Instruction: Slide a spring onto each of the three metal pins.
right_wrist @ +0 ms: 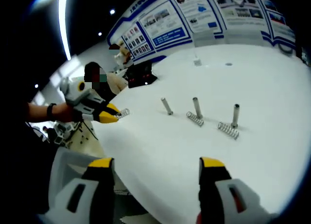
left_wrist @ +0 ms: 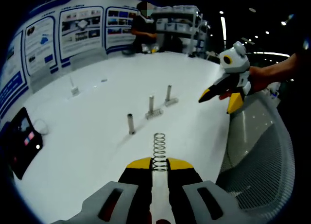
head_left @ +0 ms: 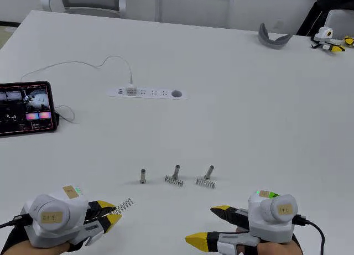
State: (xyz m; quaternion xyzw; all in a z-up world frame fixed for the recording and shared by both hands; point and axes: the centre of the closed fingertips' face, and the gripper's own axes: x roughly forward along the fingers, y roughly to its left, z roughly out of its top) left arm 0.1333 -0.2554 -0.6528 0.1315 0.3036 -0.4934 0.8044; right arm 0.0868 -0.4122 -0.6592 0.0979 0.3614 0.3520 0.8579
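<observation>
Our left tool (left_wrist: 153,162) pinches a spring (left_wrist: 159,145); our right tool (right_wrist: 156,166) gapes wide. Three pins (head_left: 176,171) stand upright on the worktop (head_left: 249,128).

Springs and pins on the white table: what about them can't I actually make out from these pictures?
- The held spring: its near end is hidden between the yellow tips of the left hand-held gripper, left gripper view.
- The two loose springs: too small in the head view to tell whether they touch the pins beside them.
- How the pins stand on the table: their feet are too small, head view.
</observation>
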